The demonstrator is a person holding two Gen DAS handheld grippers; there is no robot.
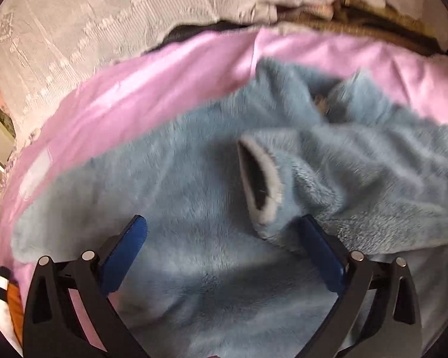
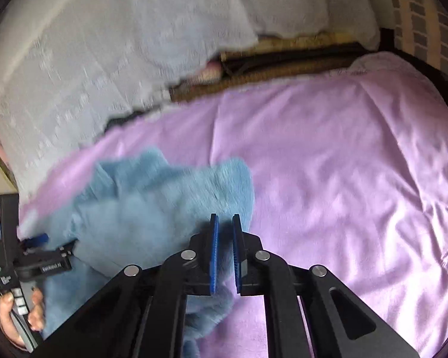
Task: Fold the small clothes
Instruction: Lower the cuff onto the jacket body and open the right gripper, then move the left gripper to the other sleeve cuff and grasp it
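Fluffy blue fleece garment (image 1: 194, 179), rumpled

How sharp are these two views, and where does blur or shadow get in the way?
Left wrist: blue fleece garment mostly readable, smeared toward the right; shadow near the camera. Right wrist: white cover and garment streaked by motion blur; the right hand-held gripper stays crisp. Both bend at the edges.

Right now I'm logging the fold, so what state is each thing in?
Blue fleece garment: rumpled, unfolded, lying on the sheet.
Sleeve cuff: gaping open.
Pink sheet: spread, lightly creased.
Left gripper: open, empty.
Right gripper: shut, nothing visibly held.
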